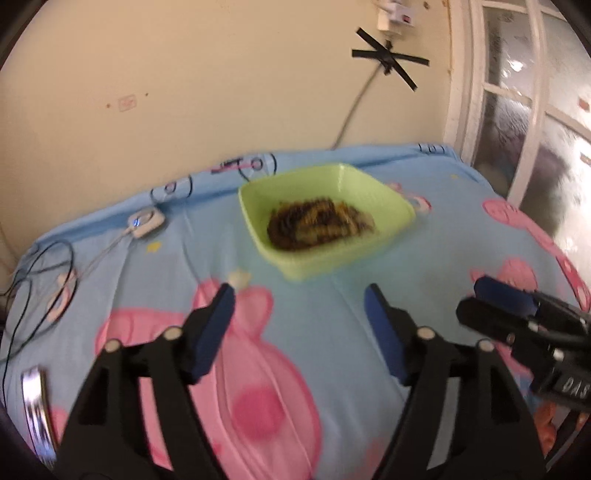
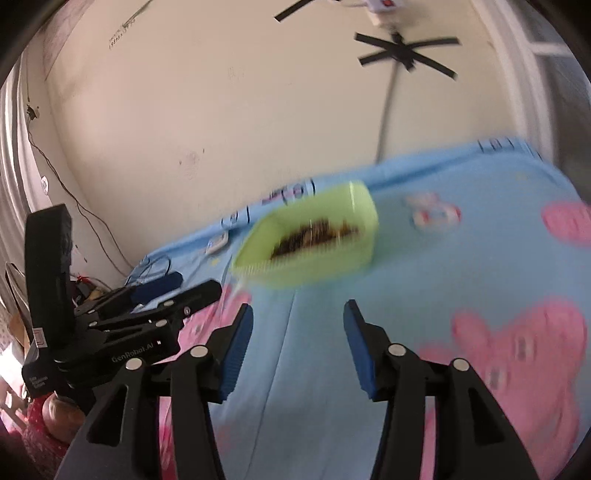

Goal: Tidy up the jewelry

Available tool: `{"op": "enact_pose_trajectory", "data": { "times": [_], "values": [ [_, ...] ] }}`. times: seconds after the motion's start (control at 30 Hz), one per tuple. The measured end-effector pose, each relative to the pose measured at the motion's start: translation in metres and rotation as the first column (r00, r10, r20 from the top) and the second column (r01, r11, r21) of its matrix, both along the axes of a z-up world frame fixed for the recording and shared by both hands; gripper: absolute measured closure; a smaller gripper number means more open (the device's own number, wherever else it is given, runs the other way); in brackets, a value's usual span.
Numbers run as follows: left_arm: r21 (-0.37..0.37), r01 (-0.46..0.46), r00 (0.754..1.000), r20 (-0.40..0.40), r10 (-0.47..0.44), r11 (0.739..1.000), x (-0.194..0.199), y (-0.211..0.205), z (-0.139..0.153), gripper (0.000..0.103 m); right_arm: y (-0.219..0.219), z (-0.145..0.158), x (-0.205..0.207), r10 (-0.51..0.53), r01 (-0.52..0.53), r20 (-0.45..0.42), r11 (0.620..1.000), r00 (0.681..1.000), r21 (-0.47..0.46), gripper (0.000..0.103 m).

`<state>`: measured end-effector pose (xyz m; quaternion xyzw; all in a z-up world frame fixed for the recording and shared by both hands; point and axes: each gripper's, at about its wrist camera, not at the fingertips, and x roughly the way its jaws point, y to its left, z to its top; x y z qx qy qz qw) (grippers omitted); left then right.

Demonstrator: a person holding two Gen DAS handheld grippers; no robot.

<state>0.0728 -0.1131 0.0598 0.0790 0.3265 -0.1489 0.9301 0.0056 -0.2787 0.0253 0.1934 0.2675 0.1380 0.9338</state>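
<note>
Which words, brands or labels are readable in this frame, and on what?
"GenRobot.AI": on the left gripper body, right wrist view.
"DAS": on the right gripper body, left wrist view; possibly partial.
Small white label lower on the left gripper's body: too small to read.
Faint marks on the wall: illegible.

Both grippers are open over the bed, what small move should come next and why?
Probably ease the left hand-held gripper forward toward the green bowl, since the dark jewelry pile sits inside it, and both hand-held grippers, including the right one, are open and empty.
</note>
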Motion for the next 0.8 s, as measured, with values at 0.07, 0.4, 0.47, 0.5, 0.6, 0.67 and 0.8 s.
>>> {"op": "enact_pose_trajectory", "data": {
  "times": [0.07,0.4,0.47,0.5,0.6,0.67,0.8],
  "values": [
    [-0.010,0.005,0.999,-0.045,-0.006,1.000,-0.016,0.002,-0.008,0.027,0.006,-0.010,-0.016,0.009,-0.009,-0.025,1.000,1.000,-0.004,0.072],
    [-0.006,-0.021,0.993,-0.112,0.021,1.000,-0.082,0.009,-0.030,0.009,0.019,-0.039,-0.077,0.007,-0.005,-0.077,1.000,0.997,0.031,0.072],
    [-0.021,-0.039,0.991,-0.131,0.036,0.999,-0.087,0.013,-0.033,0.006,0.019,-0.040,-0.083,0.006,-0.004,-0.074,0.999,0.997,0.032,0.072],
    [-0.025,-0.045,0.990,-0.134,0.041,0.999,-0.089,0.015,-0.034,0.006,0.019,-0.041,-0.086,0.003,0.000,-0.073,1.000,0.997,0.030,0.072],
    [0.023,-0.084,0.989,-0.116,0.086,0.996,-0.097,0.016,-0.037,0.006,0.020,-0.043,-0.096,-0.001,0.003,-0.070,1.000,0.998,0.025,0.072],
    [0.052,-0.101,0.989,-0.107,0.106,0.994,-0.100,0.015,-0.038,0.006,0.020,-0.044,-0.098,-0.002,0.003,-0.073,1.000,0.997,0.021,0.071],
    [0.075,-0.130,0.986,-0.098,0.137,0.989,-0.105,0.017,-0.039,0.006,0.019,-0.048,-0.099,-0.003,0.006,-0.085,0.999,0.996,0.040,0.069]
  ]
}}
